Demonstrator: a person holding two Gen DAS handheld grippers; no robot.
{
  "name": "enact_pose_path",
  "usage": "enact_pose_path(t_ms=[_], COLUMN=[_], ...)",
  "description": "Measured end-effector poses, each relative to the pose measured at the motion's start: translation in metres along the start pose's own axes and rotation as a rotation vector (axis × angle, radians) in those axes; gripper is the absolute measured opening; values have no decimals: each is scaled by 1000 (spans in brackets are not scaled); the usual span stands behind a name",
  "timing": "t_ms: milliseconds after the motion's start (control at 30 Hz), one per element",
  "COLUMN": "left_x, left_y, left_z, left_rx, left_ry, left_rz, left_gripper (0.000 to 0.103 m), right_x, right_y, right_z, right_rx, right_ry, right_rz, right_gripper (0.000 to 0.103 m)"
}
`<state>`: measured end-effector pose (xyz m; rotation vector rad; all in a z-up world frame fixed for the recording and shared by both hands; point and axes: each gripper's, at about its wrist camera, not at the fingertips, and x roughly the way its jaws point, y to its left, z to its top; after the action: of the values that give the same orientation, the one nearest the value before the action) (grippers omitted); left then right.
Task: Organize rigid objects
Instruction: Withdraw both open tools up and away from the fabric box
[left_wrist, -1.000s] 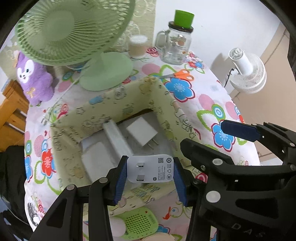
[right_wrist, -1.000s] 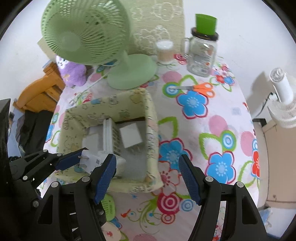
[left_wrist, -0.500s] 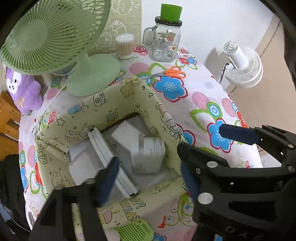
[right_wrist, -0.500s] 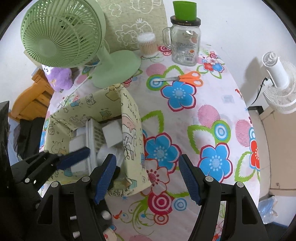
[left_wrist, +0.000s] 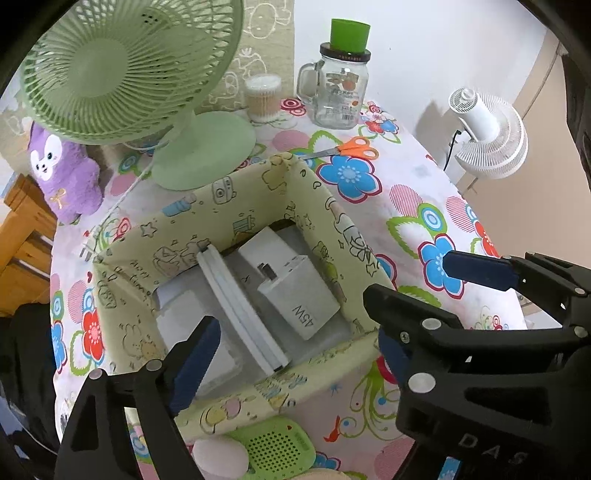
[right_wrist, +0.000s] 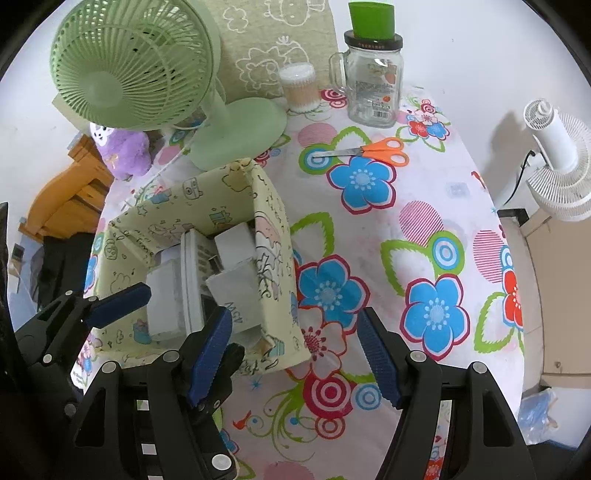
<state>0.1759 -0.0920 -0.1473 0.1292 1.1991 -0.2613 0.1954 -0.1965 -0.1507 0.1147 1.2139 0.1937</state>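
Observation:
A yellow fabric box (left_wrist: 207, 206) stands on the flowered tablecloth. Inside it lies a white charger (left_wrist: 299, 295) marked 45W, beside another white adapter (left_wrist: 269, 247), a flat white piece on edge (left_wrist: 240, 310) and a white block (left_wrist: 184, 317). My left gripper (left_wrist: 295, 354) hovers over the box's near wall with its jaws opening and nothing pressed between the pads. My right gripper (right_wrist: 293, 352) hangs open by the box's right corner (right_wrist: 288, 354), holding nothing. The charger (right_wrist: 236, 295) also shows in the right wrist view.
A green desk fan (left_wrist: 125, 62), a cotton swab tub (left_wrist: 263, 98) and a glass jar mug (left_wrist: 340, 96) stand at the back. Orange scissors (left_wrist: 354, 147) lie behind the box. A purple plush (left_wrist: 62, 173) sits left, a green perforated device (left_wrist: 273, 450) in front.
The left gripper let go of the white charger, which dropped into the box, and its jaws spread wide. The right gripper stays as it was.

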Motion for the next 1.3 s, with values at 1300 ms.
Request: enact_pose_path(t_ms=[1300], left_x=[-84], left_y=[18], left_z=[-77], left_rx=[-26], left_ry=[-102], left_rz=[37], left_gripper=[98], right_x=[-71], right_y=[57], right_z=[-72], right_rx=[-47], right_ry=[-111], right_rz=[-2], right_gripper=[86])
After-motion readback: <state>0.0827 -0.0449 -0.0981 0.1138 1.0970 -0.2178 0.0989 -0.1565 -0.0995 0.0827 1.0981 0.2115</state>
